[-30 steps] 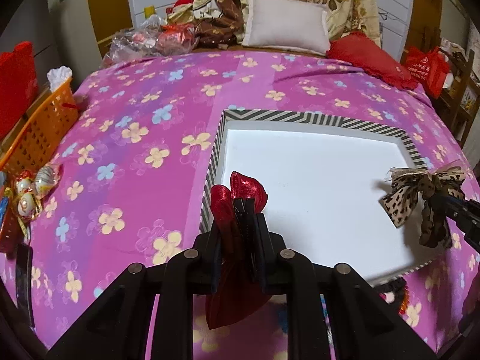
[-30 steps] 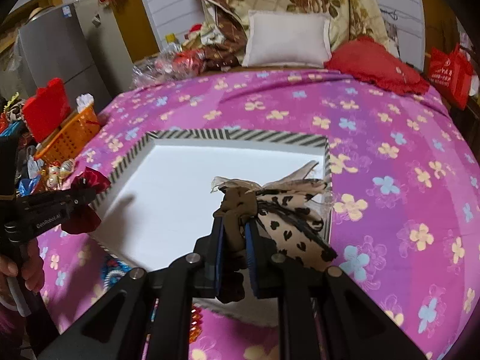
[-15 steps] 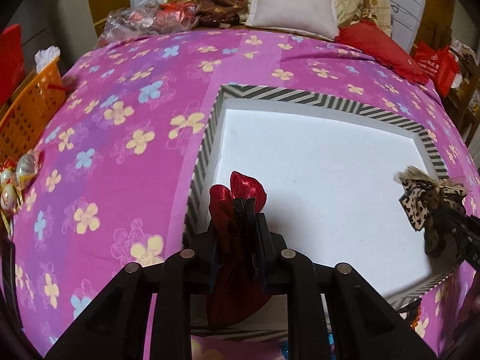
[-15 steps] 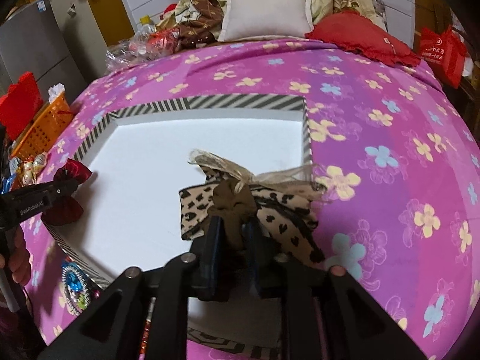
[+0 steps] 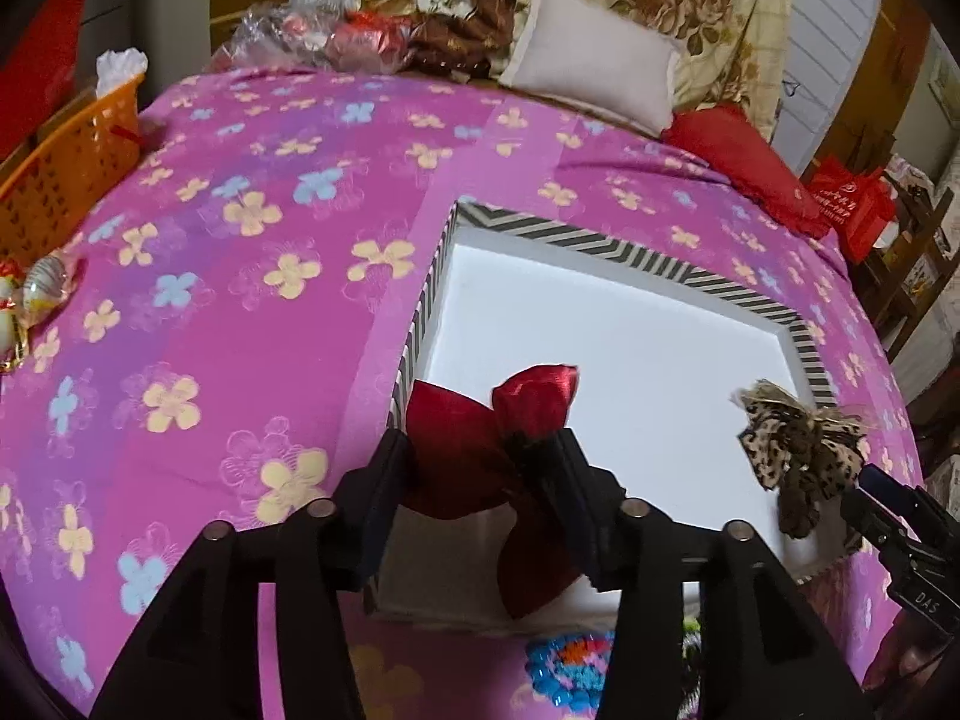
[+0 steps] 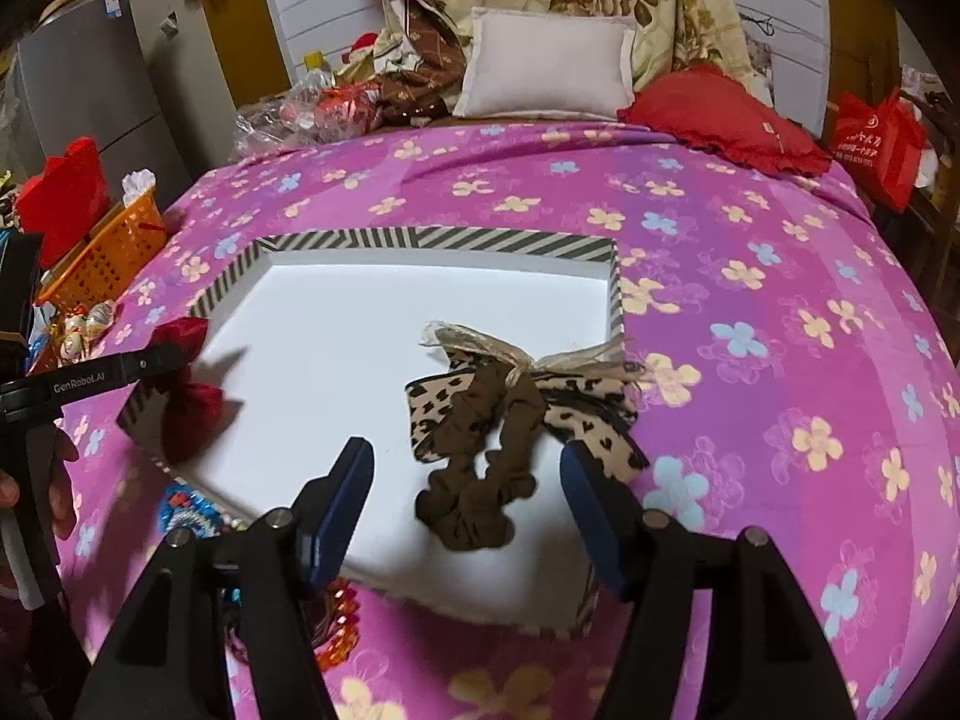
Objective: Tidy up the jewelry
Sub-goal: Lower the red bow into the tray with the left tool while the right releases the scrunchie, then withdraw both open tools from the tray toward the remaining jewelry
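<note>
Our right claw has just been opening wide, our left claw partway, dropping the leopard bow and red bow into the striped box; more trinkets wait beside it.

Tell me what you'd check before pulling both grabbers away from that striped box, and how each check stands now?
1. Right gripper let go of leopard bow: ok, jaws have just been opening, pads stand clear.
2. Leopard bow inside striped box: ok, though one wing overhangs the right rim.
3. Left gripper let go of red bow: cannot tell, jaws have just been opening, bow between them.
4. Red bow inside box: not ok, it straddles the rim.
5. Grippers apart: ok.
</note>
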The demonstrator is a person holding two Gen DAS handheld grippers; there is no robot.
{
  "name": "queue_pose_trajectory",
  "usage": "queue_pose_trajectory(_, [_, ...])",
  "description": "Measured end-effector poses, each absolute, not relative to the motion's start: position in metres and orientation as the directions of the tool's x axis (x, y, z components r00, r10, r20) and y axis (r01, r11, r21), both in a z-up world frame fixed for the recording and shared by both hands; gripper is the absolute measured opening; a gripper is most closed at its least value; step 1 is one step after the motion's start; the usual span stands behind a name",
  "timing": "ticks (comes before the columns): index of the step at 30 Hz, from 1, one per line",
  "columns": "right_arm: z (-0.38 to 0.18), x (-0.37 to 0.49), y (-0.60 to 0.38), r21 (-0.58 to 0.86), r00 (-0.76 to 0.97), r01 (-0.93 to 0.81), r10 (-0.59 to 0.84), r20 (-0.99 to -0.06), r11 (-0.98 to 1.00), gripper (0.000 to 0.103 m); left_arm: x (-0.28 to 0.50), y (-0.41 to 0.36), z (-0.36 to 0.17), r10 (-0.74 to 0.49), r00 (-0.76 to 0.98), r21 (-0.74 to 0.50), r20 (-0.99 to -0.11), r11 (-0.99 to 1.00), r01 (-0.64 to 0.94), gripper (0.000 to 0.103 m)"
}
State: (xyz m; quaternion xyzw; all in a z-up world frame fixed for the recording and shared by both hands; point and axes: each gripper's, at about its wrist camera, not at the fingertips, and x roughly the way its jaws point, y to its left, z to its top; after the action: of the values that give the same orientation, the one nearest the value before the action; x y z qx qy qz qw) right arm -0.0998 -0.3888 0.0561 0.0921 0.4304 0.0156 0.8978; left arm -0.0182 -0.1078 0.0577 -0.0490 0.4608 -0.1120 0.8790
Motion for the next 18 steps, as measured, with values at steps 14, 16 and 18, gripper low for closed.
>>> queue_pose_trajectory(14, [0.068, -0.139, -0.376, 0.201, 0.646, 0.035, 0.132, -0.752, 0.979, 0.073, -0.062, -0.105, 0.077, -0.206, 0.595, -0.137, -0.777, 0.978, 0.159, 0.027])
queue_pose_trajectory(16, [0.069, -0.144, -0.376, 0.200, 0.650, 0.037, 0.129, -0.749, 0.979, 0.074, -0.071, -0.108, 0.080, -0.197, 0.608, -0.119, -0.769, 0.979, 0.166, 0.027])
queue_pose_trajectory(18, [0.069, -0.149, -0.376, 0.204, 0.651, 0.039, 0.130, -0.748, 0.978, 0.074, -0.081, -0.110, 0.082, -0.187, 0.619, -0.098, -0.763, 0.980, 0.175, 0.027])
